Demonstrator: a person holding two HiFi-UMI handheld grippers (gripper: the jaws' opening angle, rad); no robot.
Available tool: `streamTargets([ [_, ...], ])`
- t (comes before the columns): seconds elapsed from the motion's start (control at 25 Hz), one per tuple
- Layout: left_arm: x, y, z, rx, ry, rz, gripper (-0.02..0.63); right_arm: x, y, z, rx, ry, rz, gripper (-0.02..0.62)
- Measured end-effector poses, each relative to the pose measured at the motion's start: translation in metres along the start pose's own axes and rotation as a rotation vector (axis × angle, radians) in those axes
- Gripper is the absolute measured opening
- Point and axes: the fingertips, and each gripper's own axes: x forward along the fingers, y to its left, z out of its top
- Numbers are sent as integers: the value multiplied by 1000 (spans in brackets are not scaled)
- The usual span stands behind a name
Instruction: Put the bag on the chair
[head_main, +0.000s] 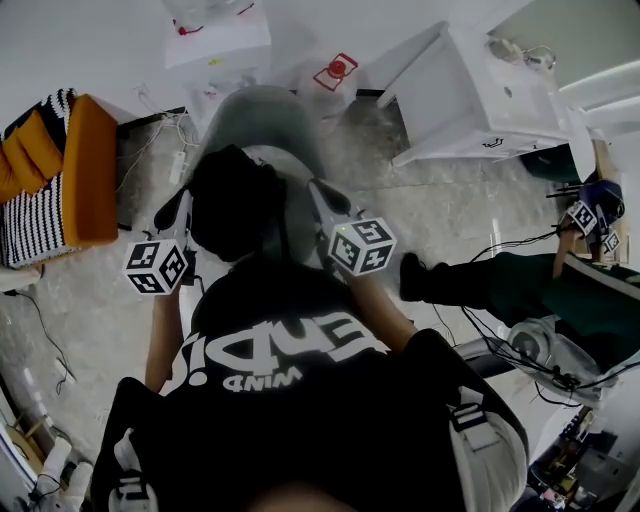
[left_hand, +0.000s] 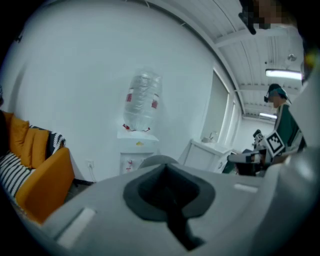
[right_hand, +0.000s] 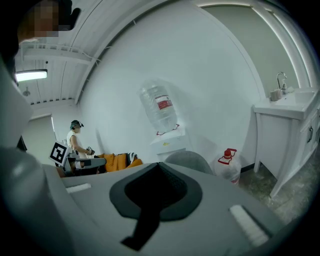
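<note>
Bag (head_main: 235, 200) over chair (head_main: 262, 115), one each, left tongs (left_hand: 164, 167) and right tongs (right_hand: 157, 167) both closed.

Chair (head_main: 262, 115) seat mostly hidden under bag (head_main: 235, 200).

The head view looks steeply down over the person's chest onto the left claw (head_main: 177, 205), the right claw (head_main: 321, 195) and the chair (head_main: 262, 115) just ahead of them. Each gripper view sits close behind its own claw, facing roughly level along it. Both gripper views take in the chair back just past the tips and the water dispenser (left_hand: 141, 102) beyond, which the head view shares.
</note>
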Motion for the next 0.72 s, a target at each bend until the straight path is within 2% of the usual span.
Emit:
streamTargets([
  [0.36,4,-3,-9,-23,5,-1,2,2,2,-8,-24,6,-20,0],
  [0.72,6,-3,-8,-47,22,-3,2,7,2,-7,-4,19,-16,0],
])
